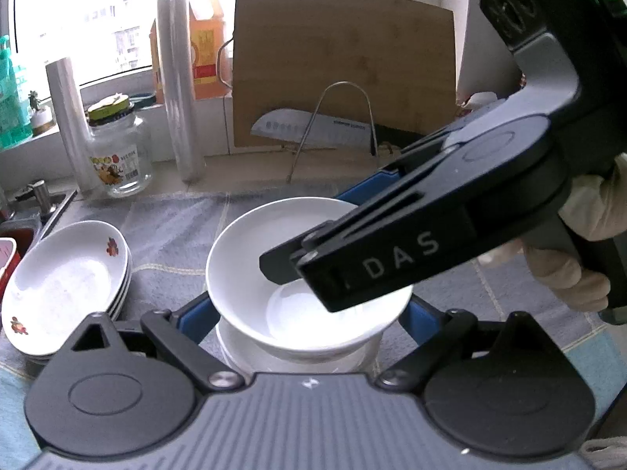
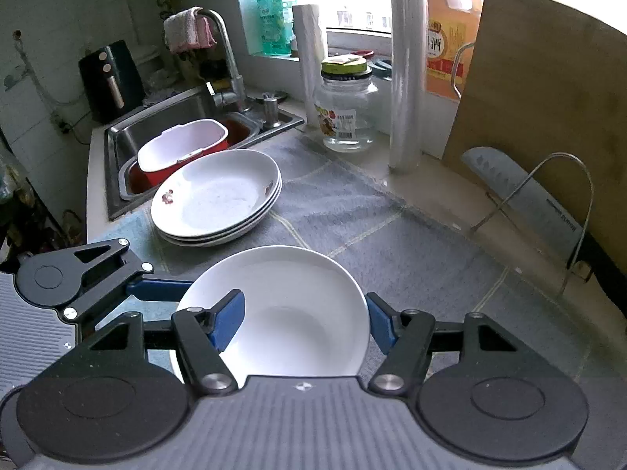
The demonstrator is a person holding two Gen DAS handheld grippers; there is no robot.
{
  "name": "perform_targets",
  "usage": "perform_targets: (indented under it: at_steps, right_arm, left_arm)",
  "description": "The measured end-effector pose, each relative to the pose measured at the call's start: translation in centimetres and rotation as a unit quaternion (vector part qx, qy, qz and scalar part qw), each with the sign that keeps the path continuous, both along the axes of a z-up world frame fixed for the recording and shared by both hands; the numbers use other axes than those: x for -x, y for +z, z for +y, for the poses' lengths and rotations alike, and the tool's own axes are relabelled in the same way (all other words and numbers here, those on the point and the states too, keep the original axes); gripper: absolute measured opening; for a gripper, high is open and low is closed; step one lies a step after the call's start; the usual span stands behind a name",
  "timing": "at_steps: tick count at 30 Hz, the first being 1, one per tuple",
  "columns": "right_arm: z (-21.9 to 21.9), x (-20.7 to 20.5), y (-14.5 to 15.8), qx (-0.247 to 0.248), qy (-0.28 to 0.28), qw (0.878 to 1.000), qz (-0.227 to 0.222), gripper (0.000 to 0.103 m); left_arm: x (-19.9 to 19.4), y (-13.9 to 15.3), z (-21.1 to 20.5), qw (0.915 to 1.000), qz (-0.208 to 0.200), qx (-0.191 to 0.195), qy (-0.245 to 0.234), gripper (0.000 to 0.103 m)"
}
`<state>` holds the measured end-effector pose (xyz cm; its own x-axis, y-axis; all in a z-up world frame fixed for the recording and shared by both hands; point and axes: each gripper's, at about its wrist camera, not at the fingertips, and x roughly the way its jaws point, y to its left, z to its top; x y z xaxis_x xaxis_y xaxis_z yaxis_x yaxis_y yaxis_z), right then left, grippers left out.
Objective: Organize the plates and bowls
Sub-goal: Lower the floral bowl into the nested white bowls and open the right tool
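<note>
A plain white bowl (image 1: 250,258) (image 2: 290,297) sits tilted on top of another white bowl (image 1: 239,356) on the grey mat. My right gripper (image 2: 303,325) is shut on the white bowl's rim, one blue finger (image 2: 227,321) inside it and one outside; it also shows in the left wrist view (image 1: 298,274), reaching in from the right. My left gripper (image 1: 309,325) is open, its blue fingers (image 1: 196,317) on either side of the lower bowl. A stack of three flowered plates (image 1: 58,286) (image 2: 215,196) lies to the left.
A sink (image 2: 156,125) with a red and white basin (image 2: 184,149) is at far left. A glass jar (image 2: 347,109), cling film rolls (image 2: 405,78), an oil bottle (image 2: 450,39), a cutting board (image 2: 548,98), a knife (image 2: 525,192) and a wire rack (image 2: 564,203) line the back.
</note>
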<state>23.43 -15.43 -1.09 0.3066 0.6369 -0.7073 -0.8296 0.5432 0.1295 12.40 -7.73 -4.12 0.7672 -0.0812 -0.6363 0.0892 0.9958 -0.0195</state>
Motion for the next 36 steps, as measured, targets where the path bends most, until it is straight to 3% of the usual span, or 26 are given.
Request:
perform_targets:
  at_steps: [36]
  right_arm:
    - [1.0, -0.3, -1.8, 0.017, -0.001, 1.000, 0.016, 0.073]
  left_arm:
    - [-0.4, -1.4, 0.3, 0.9998, 0.020, -0.005, -0.006, 0.096]
